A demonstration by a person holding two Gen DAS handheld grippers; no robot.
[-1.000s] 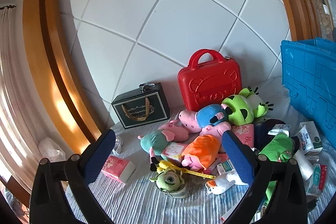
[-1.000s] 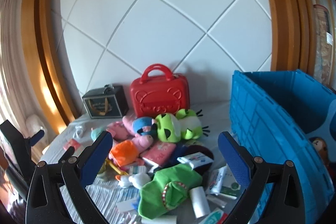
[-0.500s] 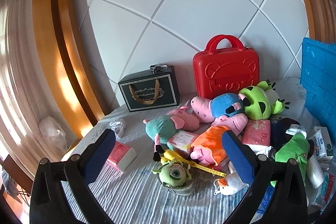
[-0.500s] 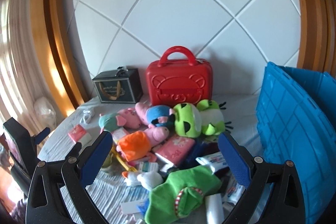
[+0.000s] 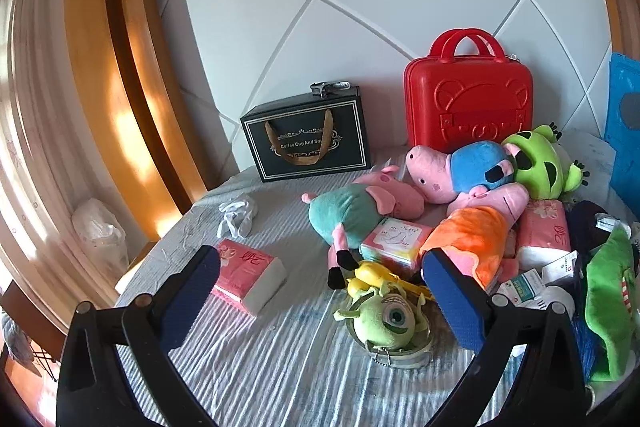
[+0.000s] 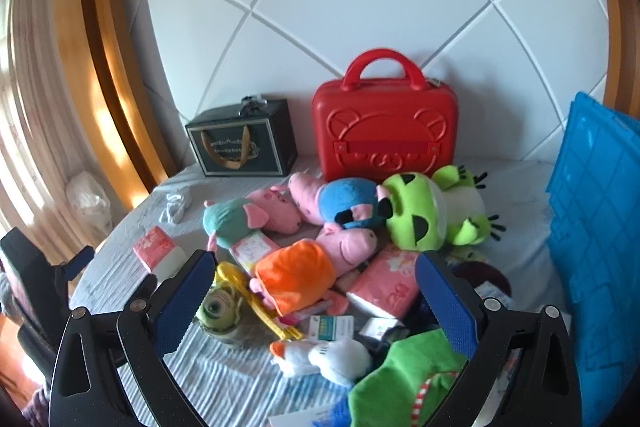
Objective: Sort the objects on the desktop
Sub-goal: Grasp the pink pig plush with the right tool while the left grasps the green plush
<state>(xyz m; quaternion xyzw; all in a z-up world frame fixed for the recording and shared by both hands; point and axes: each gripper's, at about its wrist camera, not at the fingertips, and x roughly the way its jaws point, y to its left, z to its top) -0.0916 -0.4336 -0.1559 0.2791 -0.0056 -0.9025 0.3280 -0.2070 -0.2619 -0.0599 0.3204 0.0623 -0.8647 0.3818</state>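
A heap of plush toys lies on a striped grey cloth [image 5: 256, 359]: a teal pig [image 5: 352, 211], a blue pig [image 5: 460, 173], an orange pig [image 5: 476, 239], a green frog [image 5: 536, 163] and a green one-eyed monster [image 5: 390, 319]. Pink tissue packs [image 5: 248, 273] and small boxes lie among them. My left gripper [image 5: 320, 303] is open and empty above the cloth, left of the monster. My right gripper [image 6: 316, 303] is open and empty over the orange pig [image 6: 298, 275]. The left gripper shows at the left edge of the right wrist view [image 6: 76, 263].
A red case [image 5: 468, 103] and a black gift box [image 5: 308, 139] stand against the white panelled wall. A blue crate [image 6: 596, 239] stands at the right. A green plush [image 6: 404, 379] and a white duck toy [image 6: 324, 355] lie near the front. A white glove [image 5: 236, 217] lies at the left.
Both grippers swung left and moved closer to the pile. The blue crate slid towards the right edge of both views. Both stayed open and empty.
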